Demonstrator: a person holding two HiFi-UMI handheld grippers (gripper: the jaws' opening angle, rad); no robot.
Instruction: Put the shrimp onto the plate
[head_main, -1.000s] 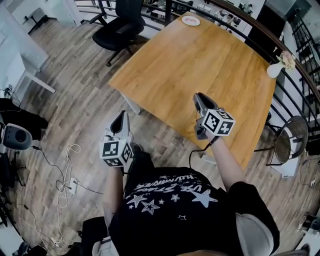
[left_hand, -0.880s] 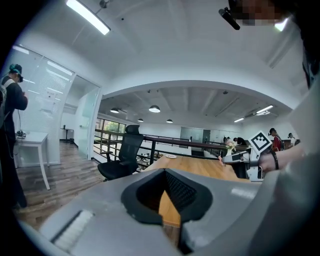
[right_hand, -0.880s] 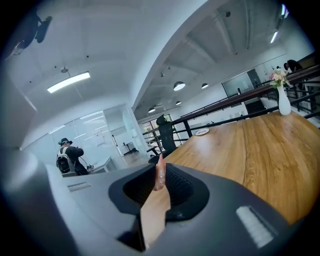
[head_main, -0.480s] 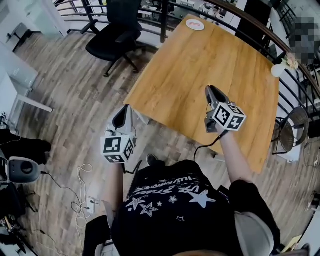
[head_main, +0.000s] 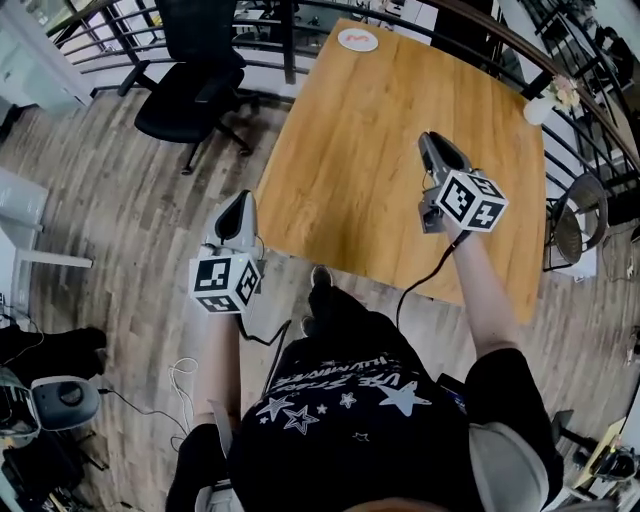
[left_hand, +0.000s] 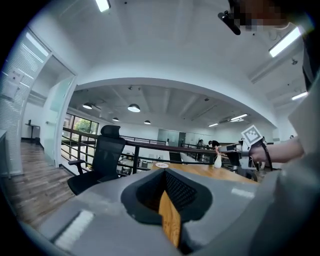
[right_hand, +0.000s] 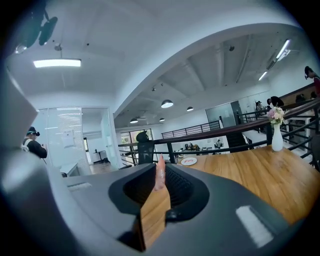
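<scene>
– Right tongs (right_hand: 159, 169): clamped on the shrimp (right_hand: 160, 179), a pink sliver upright between the tips, over the near right part of the desk (head_main: 400, 150).
– And the left tongs (head_main: 241, 200)?
– Closed together, empty, off the desk's near left edge. The plate (head_main: 357, 39) sits at the far left corner, well apart from both.

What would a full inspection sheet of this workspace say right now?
Surface: wooden table, mostly bare.
Job's things: shrimp pinched in the right claw; plate at the table's far end.
Clutter: flower vase near the table's edge.
Claws: right claw shut on the shrimp, over the table; left claw shut, empty, beside the table.
Cables: cord trailing from the right claw; loose cable on the floor.
Surroundings: office chair, railing, wood floor.
</scene>
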